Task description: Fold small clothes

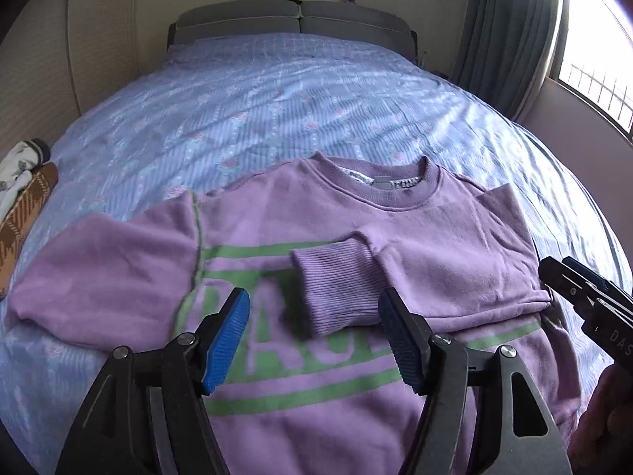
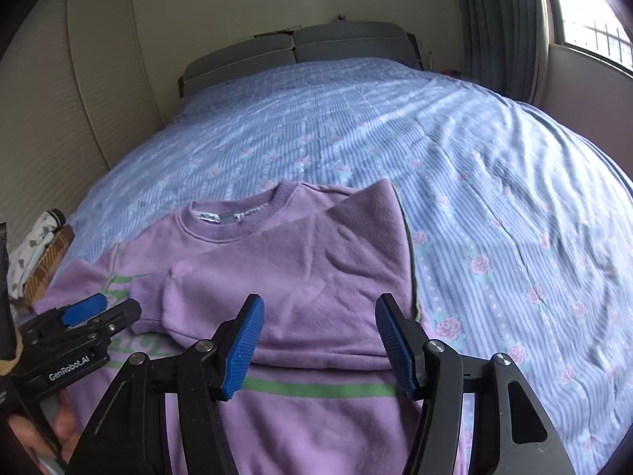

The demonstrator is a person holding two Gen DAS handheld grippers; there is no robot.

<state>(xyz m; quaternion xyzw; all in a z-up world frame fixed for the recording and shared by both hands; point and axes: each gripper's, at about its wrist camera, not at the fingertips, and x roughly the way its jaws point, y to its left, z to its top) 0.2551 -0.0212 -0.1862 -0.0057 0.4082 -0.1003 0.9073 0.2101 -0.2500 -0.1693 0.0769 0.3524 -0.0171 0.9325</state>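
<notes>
One purple sweatshirt (image 1: pixel 455 253), two grippers (image 1: pixel 314 332) (image 2: pixel 318 340), two folded garments (image 1: pixel 23 198)

Right claw (image 2: pixel 318 340) sits low in frame, blue pads apart, nothing between them, hovering over the lower part of a purple sweatshirt (image 2: pixel 277 261). Sweatshirt lies flat on the bed (image 2: pixel 455 150), collar toward the headboard (image 2: pixel 292 49). Its right side and sleeve are folded over the chest, cuff (image 2: pixel 148 308) ending near the middle. Green stripe (image 2: pixel 316 390) shows below the fold. Left claw (image 2: pixel 107 308) at the left edge, over the sweatshirt's other side, a hand (image 2: pixel 59 435) under it; can't tell its jaw gap from here. Small pile of patterned clothes (image 2: pixel 39 257) at the bed's left edge. Curtain (image 2: pixel 502 19) and window (image 2: pixel 593 12) top right.
</notes>
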